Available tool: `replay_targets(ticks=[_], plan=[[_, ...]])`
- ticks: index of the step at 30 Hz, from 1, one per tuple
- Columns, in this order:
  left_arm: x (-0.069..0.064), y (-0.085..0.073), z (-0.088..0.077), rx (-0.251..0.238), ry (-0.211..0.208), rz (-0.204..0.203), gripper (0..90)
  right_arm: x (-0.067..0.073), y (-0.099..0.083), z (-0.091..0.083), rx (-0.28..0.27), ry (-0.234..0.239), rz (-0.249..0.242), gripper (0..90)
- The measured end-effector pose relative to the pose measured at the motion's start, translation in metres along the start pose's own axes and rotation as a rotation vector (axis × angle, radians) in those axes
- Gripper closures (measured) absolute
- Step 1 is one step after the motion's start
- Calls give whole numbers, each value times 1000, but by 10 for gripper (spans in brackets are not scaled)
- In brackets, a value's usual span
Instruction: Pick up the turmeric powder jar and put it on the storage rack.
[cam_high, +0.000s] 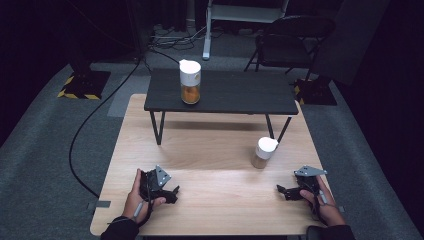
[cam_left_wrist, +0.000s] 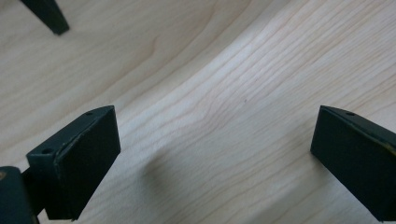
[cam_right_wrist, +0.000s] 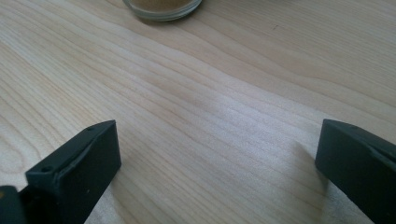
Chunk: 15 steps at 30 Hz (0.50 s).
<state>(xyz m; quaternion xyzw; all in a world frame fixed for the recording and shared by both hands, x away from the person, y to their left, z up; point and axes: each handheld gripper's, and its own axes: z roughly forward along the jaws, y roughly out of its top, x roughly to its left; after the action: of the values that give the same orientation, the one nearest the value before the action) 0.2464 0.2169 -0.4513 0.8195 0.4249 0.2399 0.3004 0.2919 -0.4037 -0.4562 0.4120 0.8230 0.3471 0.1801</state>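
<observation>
A tall jar (cam_high: 190, 81) with a white lid and orange contents stands on the small black table (cam_high: 235, 97). A shorter white-lidded jar (cam_high: 263, 152) with tan contents stands on the wooden table (cam_high: 210, 150), right of centre; its glass base (cam_right_wrist: 162, 7) shows at the top of the right gripper view. My left gripper (cam_high: 172, 193) rests low over the wood near the front left, open, nothing between its jaws (cam_left_wrist: 210, 149). My right gripper (cam_high: 282, 192) sits at the front right, open and empty (cam_right_wrist: 217, 154), a short way in front of the short jar.
One black table leg (cam_left_wrist: 46, 16) shows at the top left of the left gripper view. A folding chair (cam_high: 295, 42) and cables (cam_high: 100, 115) lie on the grey floor beyond the tables. The wood between the two grippers is bare.
</observation>
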Motion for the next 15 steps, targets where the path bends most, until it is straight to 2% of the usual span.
replay_targets(ticks=[1, 4, 6, 9, 15], plan=[[7, -1, -1, 6, -16, -24, 13, 0, 0, 0, 0, 0, 0, 0], [13, -3, -1, 11, -29, -47, 11, 0, 0, 0, 0, 0, 0, 0], [22, -5, 0, 17, -57, -80, 9, 0, 0, 0, 0, 0, 0, 0], [30, -7, 0, 24, -75, -121, 7, 0, 0, 0, 0, 0, 0, 0], [39, -13, -1, 17, -81, -129, 4, 0, 0, 0, 0, 0, 0, 0]])
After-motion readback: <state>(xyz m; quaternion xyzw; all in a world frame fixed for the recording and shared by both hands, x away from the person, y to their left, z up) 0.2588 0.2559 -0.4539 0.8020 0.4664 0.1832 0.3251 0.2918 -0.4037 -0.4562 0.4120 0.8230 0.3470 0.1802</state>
